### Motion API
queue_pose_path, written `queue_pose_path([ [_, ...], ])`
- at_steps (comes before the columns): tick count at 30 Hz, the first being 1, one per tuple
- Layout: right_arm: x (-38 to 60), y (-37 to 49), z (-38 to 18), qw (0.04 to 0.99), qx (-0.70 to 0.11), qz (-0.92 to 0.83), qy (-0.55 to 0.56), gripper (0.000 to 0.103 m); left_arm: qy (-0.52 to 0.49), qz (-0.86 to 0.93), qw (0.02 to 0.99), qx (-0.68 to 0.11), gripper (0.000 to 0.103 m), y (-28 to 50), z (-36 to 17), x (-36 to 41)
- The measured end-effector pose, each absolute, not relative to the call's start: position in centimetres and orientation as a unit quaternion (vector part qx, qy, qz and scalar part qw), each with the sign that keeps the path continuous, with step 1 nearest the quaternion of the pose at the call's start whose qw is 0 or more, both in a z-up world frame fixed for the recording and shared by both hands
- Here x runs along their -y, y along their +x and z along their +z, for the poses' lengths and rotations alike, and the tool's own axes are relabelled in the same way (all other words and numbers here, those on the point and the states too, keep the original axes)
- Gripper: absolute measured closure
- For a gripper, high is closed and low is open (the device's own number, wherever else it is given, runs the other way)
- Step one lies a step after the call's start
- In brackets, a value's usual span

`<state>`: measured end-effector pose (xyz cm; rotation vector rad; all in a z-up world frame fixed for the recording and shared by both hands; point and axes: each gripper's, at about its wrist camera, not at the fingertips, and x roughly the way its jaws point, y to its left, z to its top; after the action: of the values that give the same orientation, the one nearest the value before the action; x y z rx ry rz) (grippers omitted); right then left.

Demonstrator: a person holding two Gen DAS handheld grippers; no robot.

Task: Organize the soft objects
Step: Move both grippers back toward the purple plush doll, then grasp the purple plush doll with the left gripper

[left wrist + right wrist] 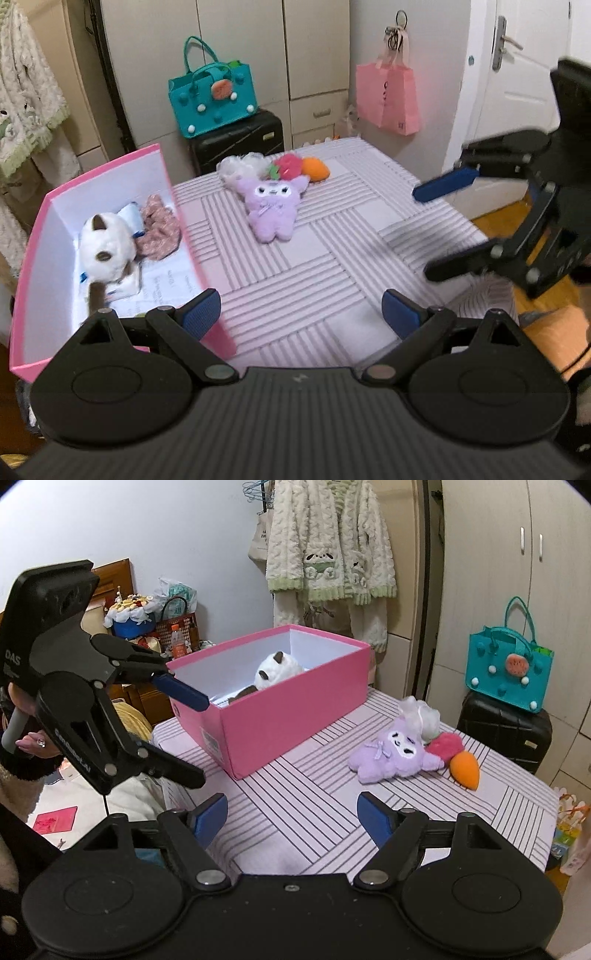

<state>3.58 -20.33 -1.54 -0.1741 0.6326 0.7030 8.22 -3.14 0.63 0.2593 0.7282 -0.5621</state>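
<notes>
Left tongs [301, 314] gape wide over the near striped worktop [332, 258], nothing between the blue pads; their left pad sits just beside the near corner of the pink box [192, 236]. Right tongs [291, 819] also stand well apart and empty, jaws over bare worktop, and show in the left view hanging above the right edge.

Inside the box lie a white cat plush [107, 243], a patterned cloth [159, 229] and some paper, all toward the far end; the near half of the box floor is open. That box takes the worktop's left side, its long wall running along the striped cover.

At the far middle lies a cluster of 4 soft things: a purple plush [273, 210] flat on its back, a white puff [236, 168] behind it, a red strawberry [288, 166] and an orange carrot [316, 169], touching one another, near the far edge. Between the cluster and both tongs the worktop is bare. A black suitcase [236, 144] stands just past the far edge, a teal bag [212, 99] on top.
</notes>
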Motion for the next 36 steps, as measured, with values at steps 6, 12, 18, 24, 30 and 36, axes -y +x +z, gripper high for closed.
queue_pose_path([
  [6,21.7,5.4,-3.8,0.891,-0.298,0.336,-0.069,0.02,0.137,-0.263,0.902,-0.314,0.008,9.7,0.1,5.5],
  [12,23.0,8.4,-5.8,0.896,-0.293,0.326,-0.073,0.02,0.14,-0.267,0.902,-0.31,0.008,12.7,-1.0,8.2],
  [18,24.3,11.9,-7.4,0.902,-0.281,0.324,-0.055,0.02,0.116,-0.257,0.899,-0.334,0.008,16.8,-2.4,10.4],
  [24,24.1,15.7,-9.3,0.892,-0.307,0.327,-0.058,0.02,0.076,-0.227,0.9,-0.364,0.009,21.2,-4.6,11.5],
  [30,22.7,18.3,-10.4,0.876,-0.336,0.34,-0.061,0.02,0.028,-0.201,0.887,-0.415,0.011,25.2,-7.0,11.7],
  [36,21.0,19.2,-11.1,0.869,-0.337,0.353,-0.084,0.02,-0.006,-0.187,0.881,-0.435,0.011,26.8,-8.4,11.5],
])
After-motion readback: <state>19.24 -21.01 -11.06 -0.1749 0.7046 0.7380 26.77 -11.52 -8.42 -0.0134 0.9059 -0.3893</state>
